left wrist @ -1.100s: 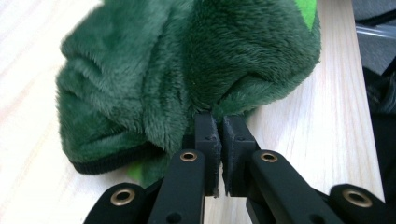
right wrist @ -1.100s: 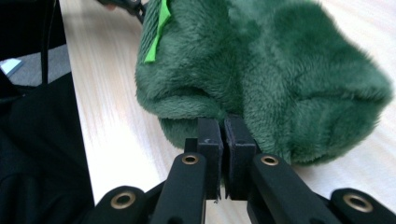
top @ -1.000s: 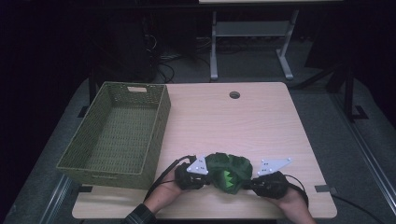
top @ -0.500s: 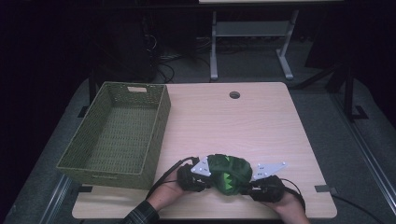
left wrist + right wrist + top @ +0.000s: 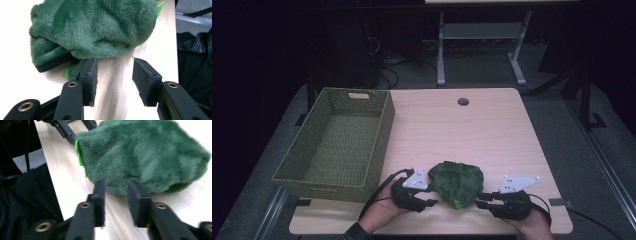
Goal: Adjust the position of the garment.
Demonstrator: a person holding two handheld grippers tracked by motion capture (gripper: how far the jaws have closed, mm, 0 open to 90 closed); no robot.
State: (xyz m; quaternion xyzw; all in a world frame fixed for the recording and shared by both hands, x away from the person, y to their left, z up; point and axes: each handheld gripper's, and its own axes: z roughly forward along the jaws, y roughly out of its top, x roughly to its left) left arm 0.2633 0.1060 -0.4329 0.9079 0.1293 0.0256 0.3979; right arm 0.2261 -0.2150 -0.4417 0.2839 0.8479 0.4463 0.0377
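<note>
Compared with the frame a second earlier, the bundled dark green plush fabric piece (image 5: 456, 184) is no longer pinched at its two sides: both grippers are now seen drawn slightly back from it, and the bundle lies on its own, rounder and more settled, on the light wooden tabletop (image 5: 472, 130) near the front edge.

The jaws of the left gripper (image 5: 113, 80) have just been opening; in the left gripper view they stand apart with bare wood between the pads, and the plush edge, with its dark seam and a bright green trim, is seen just beyond the fingertips, possibly brushing the left-hand pad. Nothing is gripped.

The jaws of the right gripper (image 5: 116, 201) have also just been opening, though less widely; in the right gripper view a narrow gap is seen between the pads, empty of fabric, with the plush bundle lying just past the tips. Whether the tips touch the pile cannot be told.

In the high view the left gripper (image 5: 428, 201) is placed at the bundle's left and the right gripper (image 5: 482, 202) at its right.

The rectangular olive-green woven basket (image 5: 382, 150) stands at the table's left side, apart from the bundle, and its woven floor is seen bare.
</note>
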